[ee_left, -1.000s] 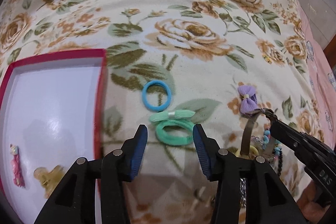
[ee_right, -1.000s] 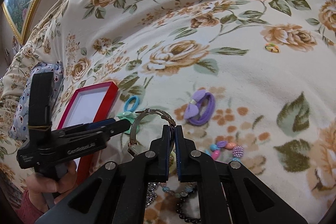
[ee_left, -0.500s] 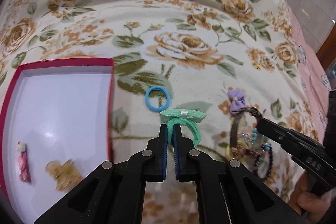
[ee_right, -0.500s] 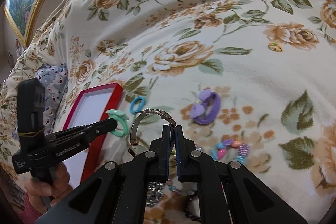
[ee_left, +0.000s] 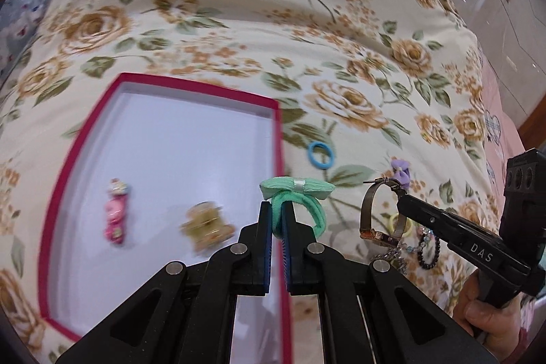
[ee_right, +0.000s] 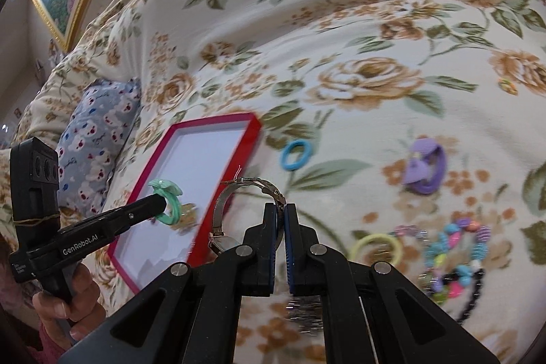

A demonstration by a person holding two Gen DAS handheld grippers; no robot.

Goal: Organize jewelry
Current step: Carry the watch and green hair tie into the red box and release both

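Left gripper [ee_left: 278, 220] pinching ribbed mint fabric bow hair tie [ee_left: 296, 197]; right gripper [ee_right: 282, 220] clamping metal mesh watch [ee_right: 235, 210]; glossy red-rimmed tray [ee_left: 278, 139] lying at 9 o'clock.

The left gripper [ee_left: 277, 220], which stood open around the green hair tie [ee_left: 300, 205] on the bedspread [ee_left: 239, 23] a second ago, has closed on its band and lifted it clear. It has carried the tie to the left, so it now hangs over the right edge of the red box [ee_left: 276, 139] instead of lying beside the blue hair tie [ee_left: 320, 154]. The right gripper [ee_right: 280, 220] has also drifted left with the watch [ee_right: 239, 214], which now overlaps the near right side of the box in its own view.
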